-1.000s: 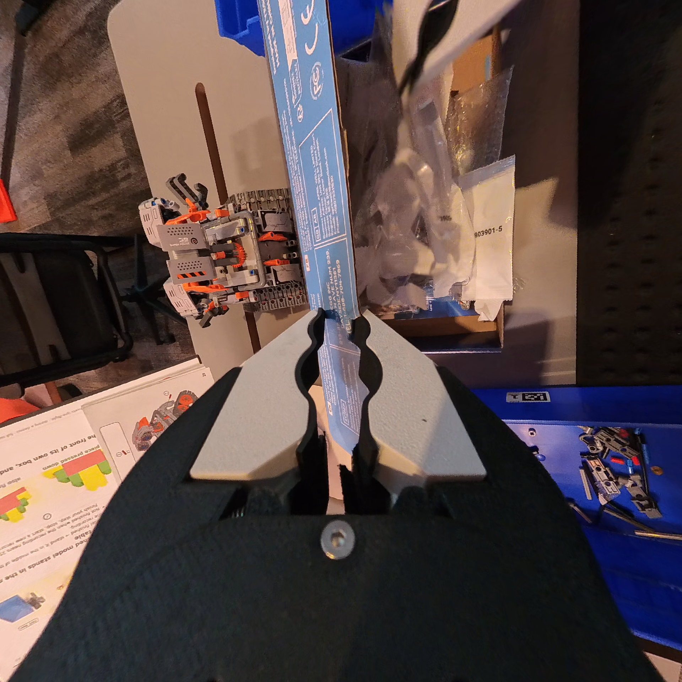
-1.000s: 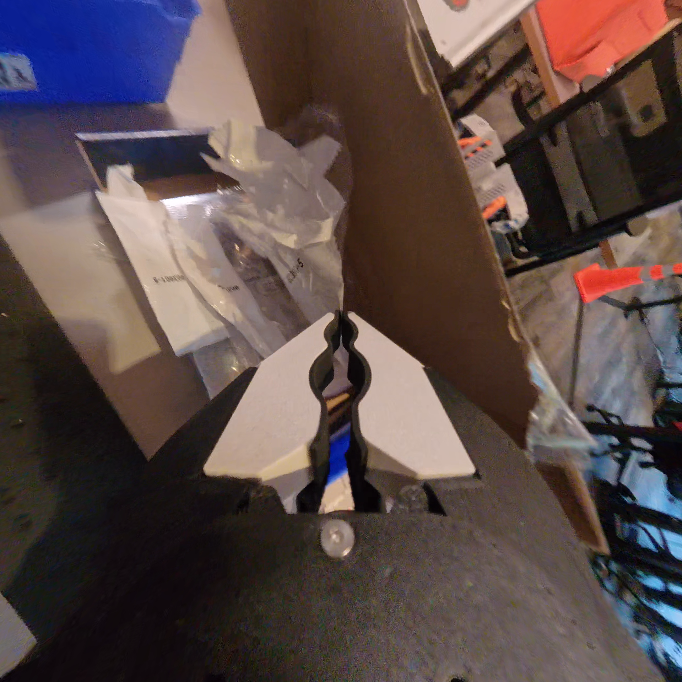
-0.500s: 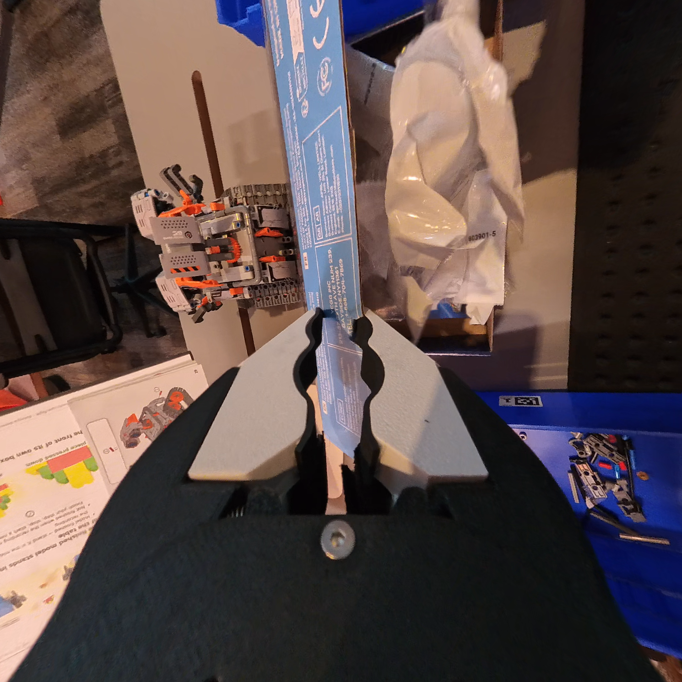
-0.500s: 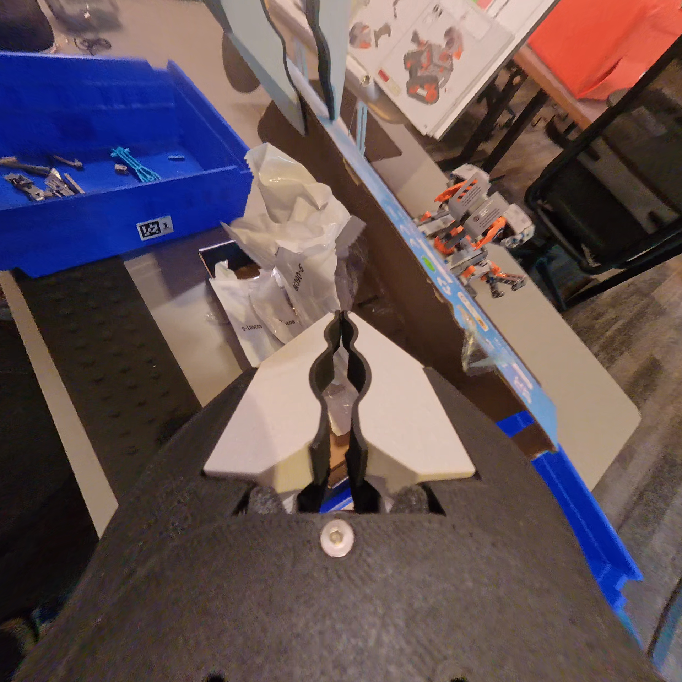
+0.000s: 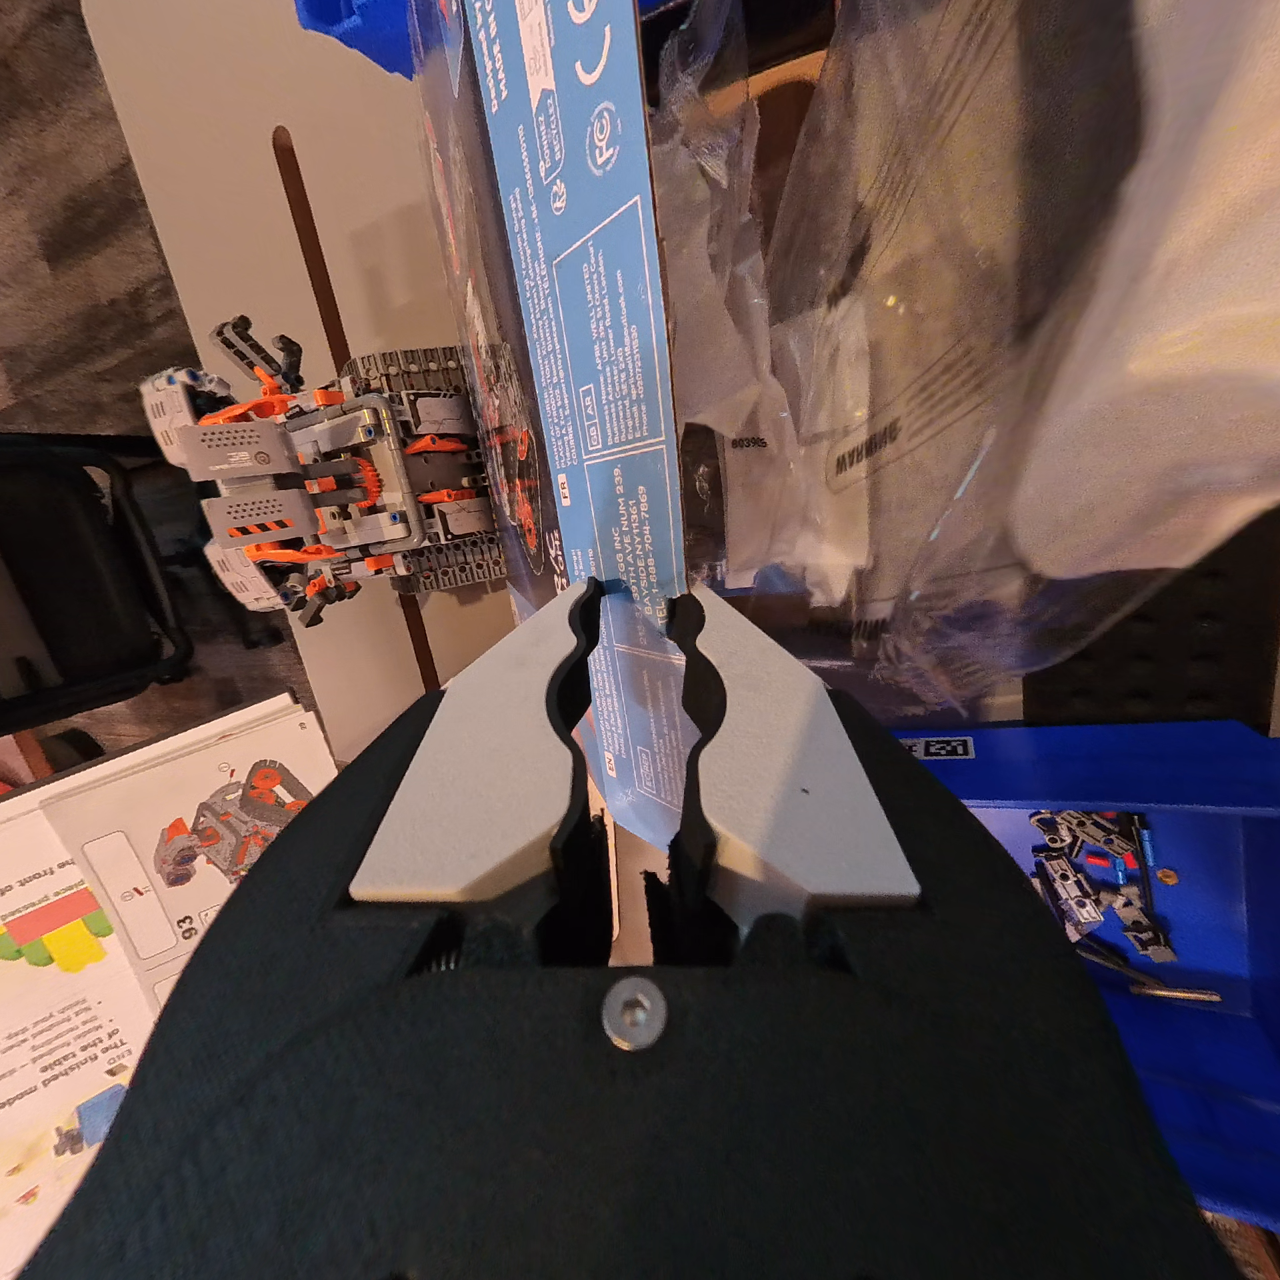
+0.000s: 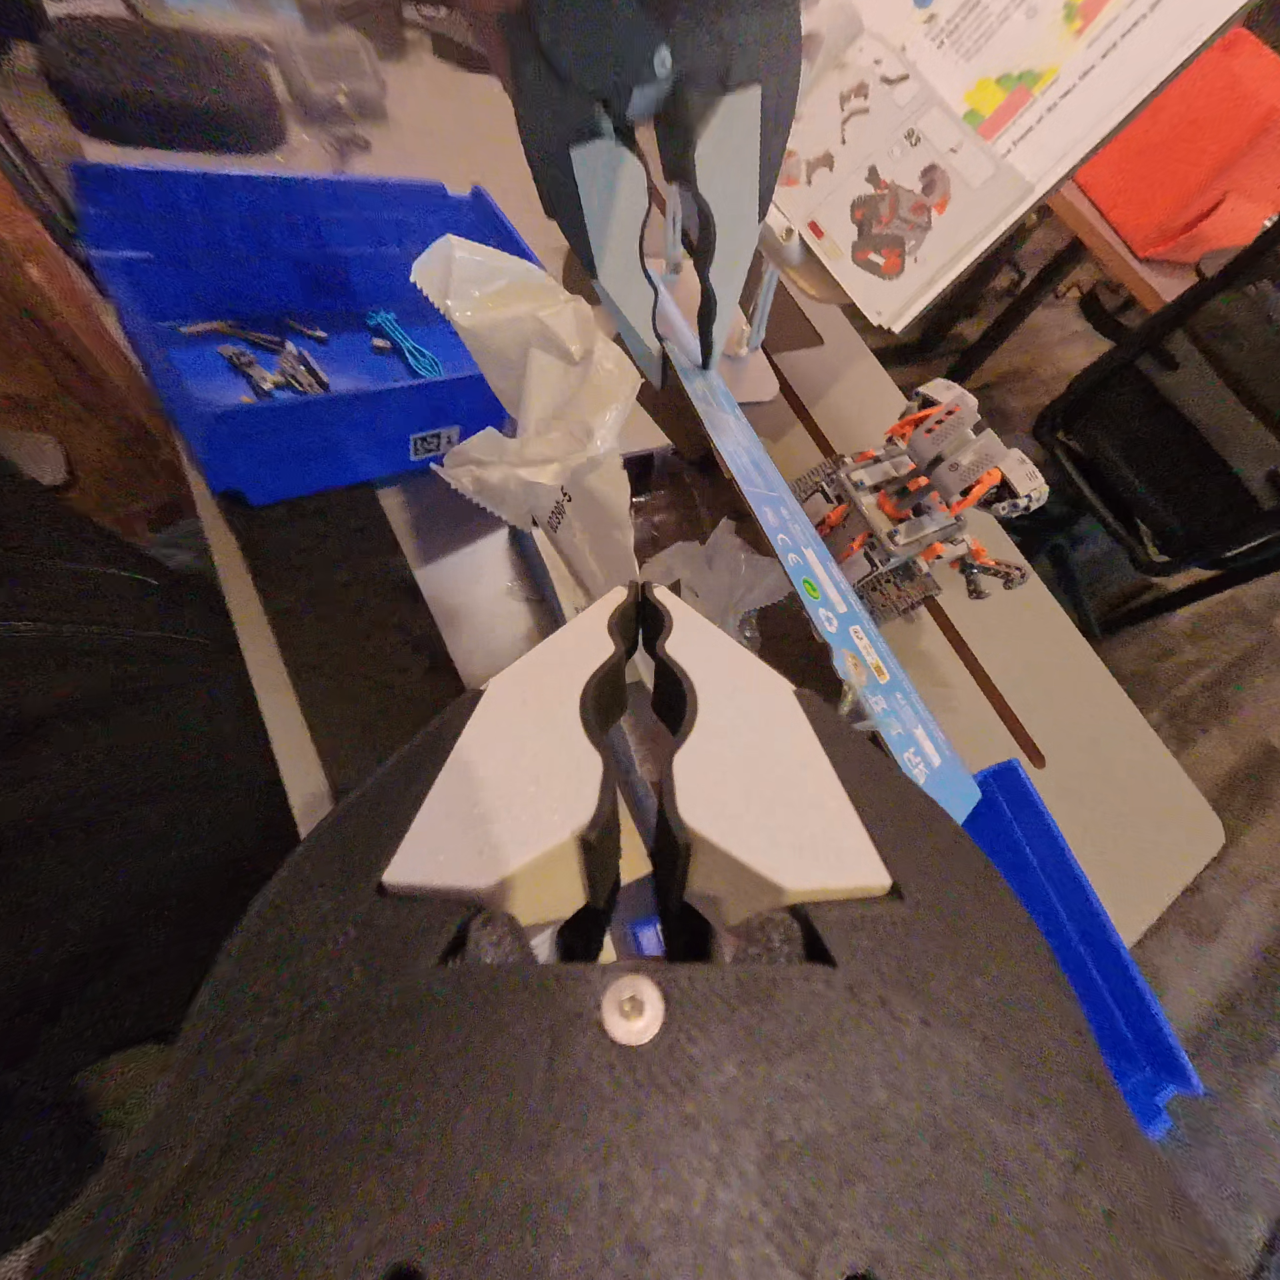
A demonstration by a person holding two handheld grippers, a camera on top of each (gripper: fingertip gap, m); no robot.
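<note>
My left gripper (image 5: 641, 599) is shut on the upright blue printed flap (image 5: 596, 312) of an open cardboard box. It also shows in the right wrist view (image 6: 682, 353), pinching the flap's near end (image 6: 817, 575). My right gripper (image 6: 641, 589) is shut on a crumpled clear and white plastic bag (image 6: 547, 388), held up above the box. The bag fills the upper right of the left wrist view (image 5: 1039, 277), blurred and close. More plastic bags (image 6: 720, 561) lie inside the box beside the flap.
A grey and orange brick-built robot model (image 5: 312, 478) (image 6: 928, 499) stands on the pale table beyond the flap. A blue bin (image 6: 312, 443) (image 5: 1073, 769) holds small loose parts. An open instruction booklet (image 5: 104, 900) (image 6: 935, 138), a second blue bin (image 6: 1073, 935) and a black chair (image 6: 1177, 450) are nearby. My right fingertips sit around 15 cm from my left ones.
My right gripper has risen and pulled the plastic bag up out of the box, nearer the left camera. My left gripper has kept its hold on the flap.
</note>
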